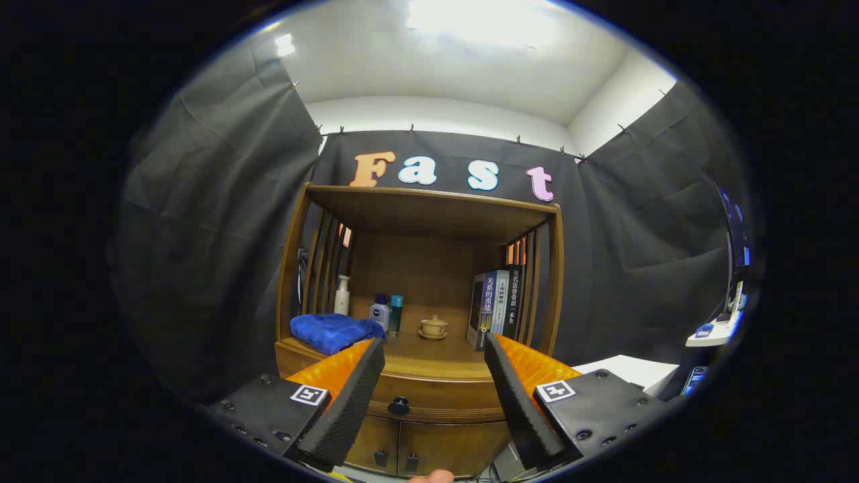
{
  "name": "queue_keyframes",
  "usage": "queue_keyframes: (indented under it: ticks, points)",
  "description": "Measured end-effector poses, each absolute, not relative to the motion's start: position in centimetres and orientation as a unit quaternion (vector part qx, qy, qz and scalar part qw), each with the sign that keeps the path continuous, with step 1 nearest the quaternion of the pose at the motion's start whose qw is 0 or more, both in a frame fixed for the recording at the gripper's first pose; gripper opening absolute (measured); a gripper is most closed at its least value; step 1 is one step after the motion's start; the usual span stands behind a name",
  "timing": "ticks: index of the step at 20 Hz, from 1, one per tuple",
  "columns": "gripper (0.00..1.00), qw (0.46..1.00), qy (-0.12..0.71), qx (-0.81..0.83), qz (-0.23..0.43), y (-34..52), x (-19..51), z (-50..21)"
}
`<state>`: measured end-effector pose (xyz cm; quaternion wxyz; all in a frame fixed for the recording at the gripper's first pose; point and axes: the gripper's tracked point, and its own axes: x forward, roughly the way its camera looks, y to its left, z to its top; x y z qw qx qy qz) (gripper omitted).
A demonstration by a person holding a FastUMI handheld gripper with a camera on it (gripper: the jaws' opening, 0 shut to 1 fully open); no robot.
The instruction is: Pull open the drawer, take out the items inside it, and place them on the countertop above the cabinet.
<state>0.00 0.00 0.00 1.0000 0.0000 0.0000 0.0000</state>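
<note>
Tool [435, 349] open, holding nothing — drawer knob [398, 405] between fingers, drawer [429, 396] closed; book spines [495, 310] — writing unreadable

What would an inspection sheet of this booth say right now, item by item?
Surface: wooden countertop, bare at the front.
Job's things: drawer shut, knob untouched; contents hidden.
Clutter: blue towel, white bottle, two small bottles, lidded cup on a saucer, books upright.
Grippers: hand-held gripper open, fingers wide apart, short of the knob, holding nothing.
Cables: some by the cabinet's foot, too dim to trace.
Surroundings: black cloth walls, white ceiling, cabinet doors below the drawer.
</note>
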Motion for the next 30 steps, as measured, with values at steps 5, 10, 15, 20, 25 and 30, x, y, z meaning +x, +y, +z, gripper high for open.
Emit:
queue_keyframes:
  ticks: [5, 10, 15, 20, 25, 30]
  points:
    - [0.98, 1.0, 0.004, -0.003, -0.001, -0.3, 0.1, -0.3]
    - [0.98, 1.0, 0.006, -0.005, -0.001, -0.3, 0.3, -0.1]
    - [0.98, 1.0, 0.002, -0.003, 0.002, -0.2, 0.3, 0.1]
    - [0.98, 1.0, 0.004, -0.005, 0.004, 0.0, 0.3, 0.1]
    - [0.98, 1.0, 0.01, -0.011, 0.004, 0.1, 0.5, -0.6]
    - [0.98, 0.999, 0.028, -0.016, 0.006, 0.2, 2.2, -3.0]
